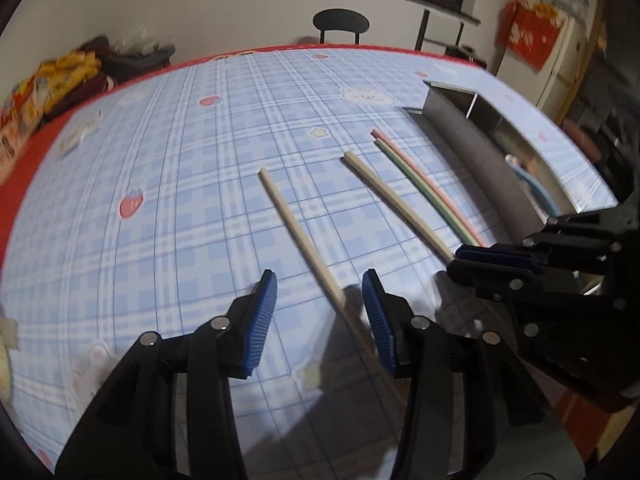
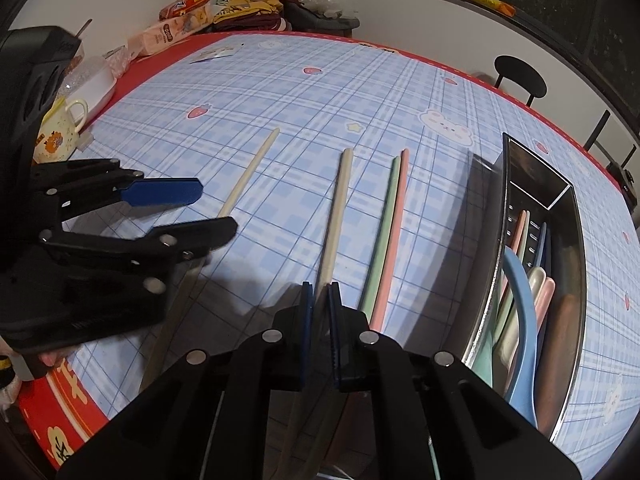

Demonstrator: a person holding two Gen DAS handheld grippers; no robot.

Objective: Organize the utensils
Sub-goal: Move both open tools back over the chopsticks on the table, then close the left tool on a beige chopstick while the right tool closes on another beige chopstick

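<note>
Two cream chopsticks lie on the blue checked tablecloth. The left one (image 1: 296, 232) runs between the fingers of my left gripper (image 1: 320, 276), which stands open; its blue pads do not press on the stick. In the right wrist view that same gripper (image 2: 218, 208) straddles this stick (image 2: 248, 174). My right gripper (image 2: 320, 286) is shut on the near end of the second cream chopstick (image 2: 338, 208), and appears shut at the right (image 1: 460, 258) in the left wrist view. A green chopstick (image 2: 381, 232) and a pink one (image 2: 394, 240) lie side by side just right of it.
A long metal tray (image 2: 502, 200) at the right holds a blue spoon (image 2: 522, 304) and several pastel utensils. A patterned cup (image 2: 60, 128), a white container (image 2: 96, 80) and snack packets (image 2: 192, 12) crowd the left edge. A black chair (image 2: 520, 76) stands behind the table.
</note>
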